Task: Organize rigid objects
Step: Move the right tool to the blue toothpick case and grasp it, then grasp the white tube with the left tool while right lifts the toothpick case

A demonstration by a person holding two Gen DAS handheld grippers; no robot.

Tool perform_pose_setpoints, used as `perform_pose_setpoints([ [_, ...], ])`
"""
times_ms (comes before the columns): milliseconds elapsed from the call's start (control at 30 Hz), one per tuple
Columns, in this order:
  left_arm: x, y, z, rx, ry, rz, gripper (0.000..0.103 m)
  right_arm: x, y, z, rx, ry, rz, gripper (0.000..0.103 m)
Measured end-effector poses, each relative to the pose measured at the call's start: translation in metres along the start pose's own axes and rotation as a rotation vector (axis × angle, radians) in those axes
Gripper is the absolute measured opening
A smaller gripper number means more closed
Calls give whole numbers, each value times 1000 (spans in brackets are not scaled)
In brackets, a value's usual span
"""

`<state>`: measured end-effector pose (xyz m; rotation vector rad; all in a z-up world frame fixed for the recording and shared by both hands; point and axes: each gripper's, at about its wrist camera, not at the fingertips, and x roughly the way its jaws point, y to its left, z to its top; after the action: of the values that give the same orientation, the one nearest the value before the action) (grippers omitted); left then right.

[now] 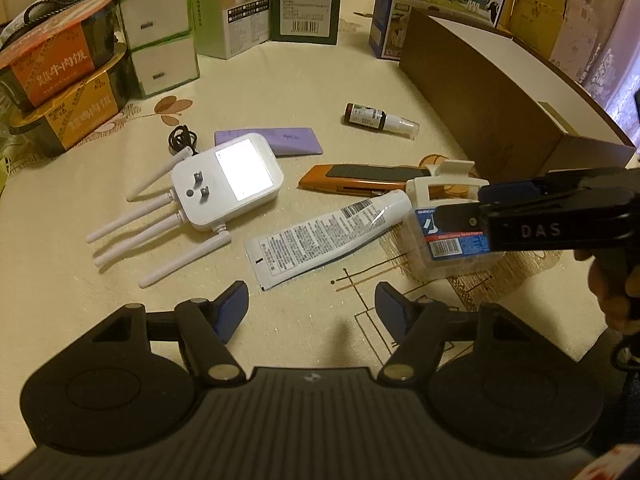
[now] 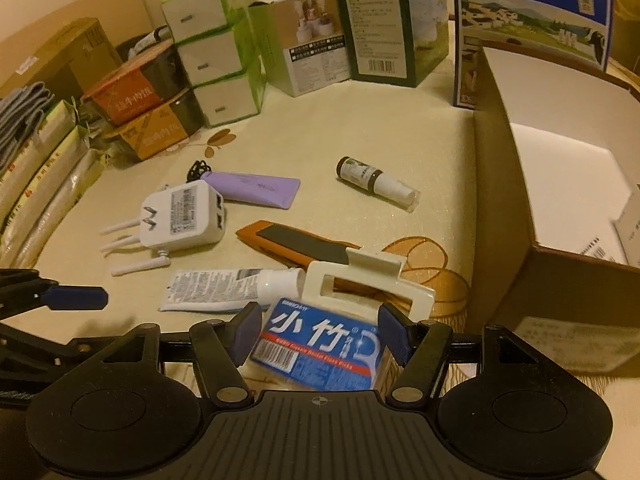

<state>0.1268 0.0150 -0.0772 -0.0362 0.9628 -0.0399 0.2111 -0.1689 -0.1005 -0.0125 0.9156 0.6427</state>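
Observation:
A clear floss-pick box (image 2: pixel 320 344) with a blue label sits between the pads of my right gripper (image 2: pixel 320 332), which lie against its two sides. It is low by the white hair clip (image 2: pixel 360 276). From the left wrist view the right gripper (image 1: pixel 460 206) comes in from the right over the floss box (image 1: pixel 452 248). My left gripper (image 1: pixel 312 308) stands open and empty above bare tablecloth, just short of a white tube (image 1: pixel 320 240). An orange utility knife (image 1: pixel 360 178), a white antenna plug (image 1: pixel 228 184), a purple tube (image 1: pixel 280 142) and a brown spray bottle (image 1: pixel 380 118) lie further off.
An open brown carton (image 2: pixel 512 200) with a white inside stands at the right and holds a white packet. Stacked food tubs (image 1: pixel 60 92), green-white boxes (image 1: pixel 160 28) and a milk carton (image 2: pixel 536 12) line the far edge of the table.

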Motion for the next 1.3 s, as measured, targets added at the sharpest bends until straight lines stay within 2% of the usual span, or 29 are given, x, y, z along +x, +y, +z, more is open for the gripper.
perform_pose_setpoints([
  [233, 4, 1, -3, 0, 9, 0, 66, 2, 4, -5, -99, 31, 54, 62],
  [400, 5, 1, -4, -2, 11, 2, 66, 9, 5, -1, -139, 47, 28, 62],
  [567, 5, 2, -4, -2, 10, 3, 66, 8, -3, 0, -76, 96, 98, 62],
  [700, 5, 4, -4, -2, 14, 3, 66, -2, 6, -12, -96, 134, 157, 62],
  [900, 6, 5, -8, 0, 23, 6, 66, 3, 26, -19, -207, 134, 104, 62],
  [1133, 8, 3, -9, 27, 24, 8, 67, 23, 39, -22, -262, 134, 67, 62],
  [1200, 10, 2, -7, 53, 20, 6, 66, 24, 41, -25, -263, 122, 42, 58],
  [1300, 14, -1, -4, 102, 9, 1, 67, 19, 38, -29, -220, 115, 19, 57],
])
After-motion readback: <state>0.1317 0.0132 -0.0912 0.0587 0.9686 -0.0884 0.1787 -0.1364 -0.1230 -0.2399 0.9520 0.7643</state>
